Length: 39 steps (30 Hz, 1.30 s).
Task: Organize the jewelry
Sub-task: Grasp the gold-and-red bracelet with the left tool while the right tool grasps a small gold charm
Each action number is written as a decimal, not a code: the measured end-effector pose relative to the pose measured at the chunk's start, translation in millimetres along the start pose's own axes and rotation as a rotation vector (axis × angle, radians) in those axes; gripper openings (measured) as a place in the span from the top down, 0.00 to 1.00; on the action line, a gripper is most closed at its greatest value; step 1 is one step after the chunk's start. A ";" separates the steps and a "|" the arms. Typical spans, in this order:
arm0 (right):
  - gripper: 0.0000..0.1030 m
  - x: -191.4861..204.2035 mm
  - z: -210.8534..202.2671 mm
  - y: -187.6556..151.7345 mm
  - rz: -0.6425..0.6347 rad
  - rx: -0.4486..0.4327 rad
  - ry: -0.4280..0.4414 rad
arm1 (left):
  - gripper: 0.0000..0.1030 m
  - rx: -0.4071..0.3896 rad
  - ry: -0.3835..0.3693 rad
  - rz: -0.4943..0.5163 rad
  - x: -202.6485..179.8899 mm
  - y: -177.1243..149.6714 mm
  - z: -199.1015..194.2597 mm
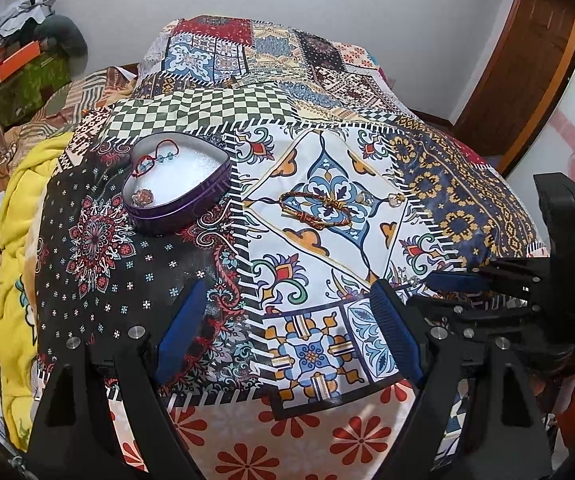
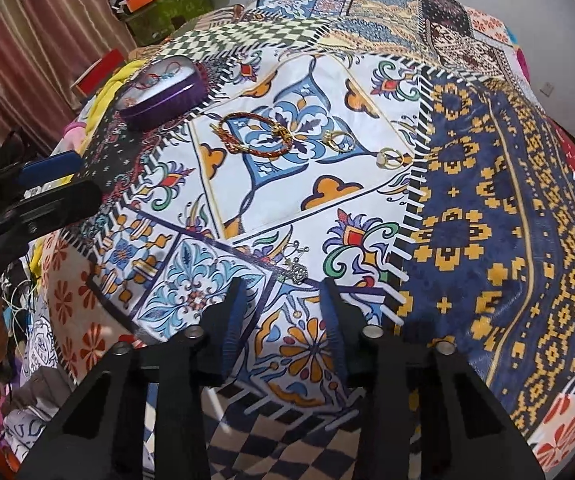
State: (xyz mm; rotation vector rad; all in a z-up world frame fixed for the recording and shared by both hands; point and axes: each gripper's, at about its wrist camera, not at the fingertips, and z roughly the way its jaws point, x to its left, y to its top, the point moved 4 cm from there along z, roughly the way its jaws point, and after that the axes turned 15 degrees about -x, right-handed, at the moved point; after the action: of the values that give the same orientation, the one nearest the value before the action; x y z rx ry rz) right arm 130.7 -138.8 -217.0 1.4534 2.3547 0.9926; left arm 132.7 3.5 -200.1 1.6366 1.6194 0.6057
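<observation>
Silver brooch (image 2: 296, 270) just beyond the empty, parted right gripper (image 2: 283, 284); left gripper (image 1: 287, 292) wide.

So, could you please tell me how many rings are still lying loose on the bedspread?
2, both right of the braided bracelet: a gold ring close beside it, and a pale-stone ring further right. Small pieces may be lost in the busy pattern.

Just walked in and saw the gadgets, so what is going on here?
A person holds two open grippers, left gripper and right gripper, over a patchwork bedspread. A purple heart-shaped tin already holds a few pieces. A braided red-and-gold bracelet, two gold rings and a small silver trinket lie loose.
</observation>
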 end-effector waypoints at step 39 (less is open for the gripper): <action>0.88 -58.4 -36.8 53.8 0.104 -0.238 -0.025 | 0.19 0.119 -0.025 0.065 -22.7 19.3 113.9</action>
State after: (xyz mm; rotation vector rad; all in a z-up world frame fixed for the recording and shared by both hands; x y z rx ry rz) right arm 180.1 -189.0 -165.1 1.4966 2.0774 1.2255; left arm 230.6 -37.4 -251.1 1.7822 1.6157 0.5279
